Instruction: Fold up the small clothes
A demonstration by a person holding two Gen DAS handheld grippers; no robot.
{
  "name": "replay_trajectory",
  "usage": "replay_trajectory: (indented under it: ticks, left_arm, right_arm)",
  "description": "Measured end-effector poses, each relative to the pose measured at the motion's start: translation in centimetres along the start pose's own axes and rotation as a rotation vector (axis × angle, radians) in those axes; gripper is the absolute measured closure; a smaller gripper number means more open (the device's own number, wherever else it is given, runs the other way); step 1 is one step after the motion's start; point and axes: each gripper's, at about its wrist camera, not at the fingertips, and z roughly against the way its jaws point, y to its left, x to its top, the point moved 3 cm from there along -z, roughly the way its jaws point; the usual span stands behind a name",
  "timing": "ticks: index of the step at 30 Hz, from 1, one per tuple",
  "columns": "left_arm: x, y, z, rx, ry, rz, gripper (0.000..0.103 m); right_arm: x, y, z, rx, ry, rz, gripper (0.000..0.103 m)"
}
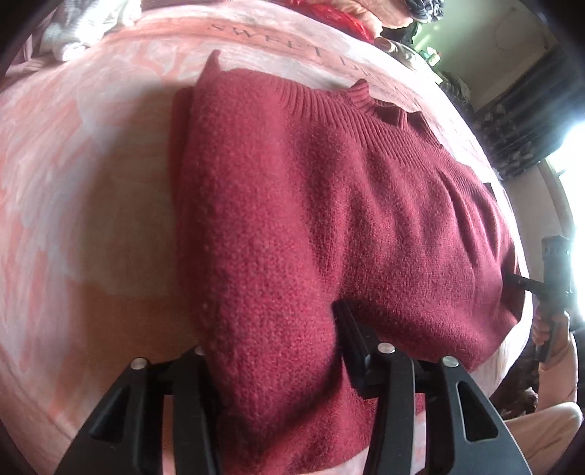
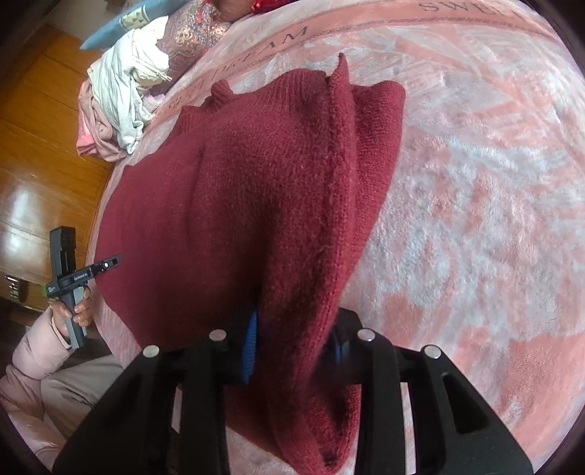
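Observation:
A dark red knitted sweater (image 1: 329,204) lies on a pink blanket (image 1: 84,153), partly folded, its ribbed collar at the far end. My left gripper (image 1: 270,343) is shut on the near left part of the sweater, with cloth bunched between its black fingers. My right gripper (image 2: 292,339) is shut on a raised fold of the same sweater (image 2: 256,190), which hangs up from the blanket (image 2: 475,190). Each gripper shows small in the other's view: the right one at the sweater's right edge (image 1: 526,281), the left one at its left edge (image 2: 106,265).
The blanket bears printed letters at its far side. A heap of pale and pink clothes (image 2: 124,87) lies at the bed's far left corner, with a blue pillow (image 2: 120,25) behind. A wooden floor (image 2: 36,153) lies left of the bed. Red cloth (image 1: 329,14) lies beyond the blanket.

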Motion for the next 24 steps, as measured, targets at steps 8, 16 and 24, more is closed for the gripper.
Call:
replay_trajectory:
  ticks: [8, 16, 24]
  left_arm:
    - [2.8, 0.6, 5.3, 0.091, -0.086, 0.023, 0.04]
    - [11.2, 1.1, 3.5, 0.126, -0.13, 0.052, 0.037]
    - [12.2, 0.2, -0.3, 0.158, -0.109, 0.042, 0.04]
  right_arm:
    - [2.5, 0.5, 5.3, -0.098, -0.079, 0.043, 0.037]
    - [12.0, 0.4, 1.9, -0.212, -0.051, 0.09, 0.03]
    - [14.4, -0.9, -1.2, -0.125, 0.002, 0.041, 0.097]
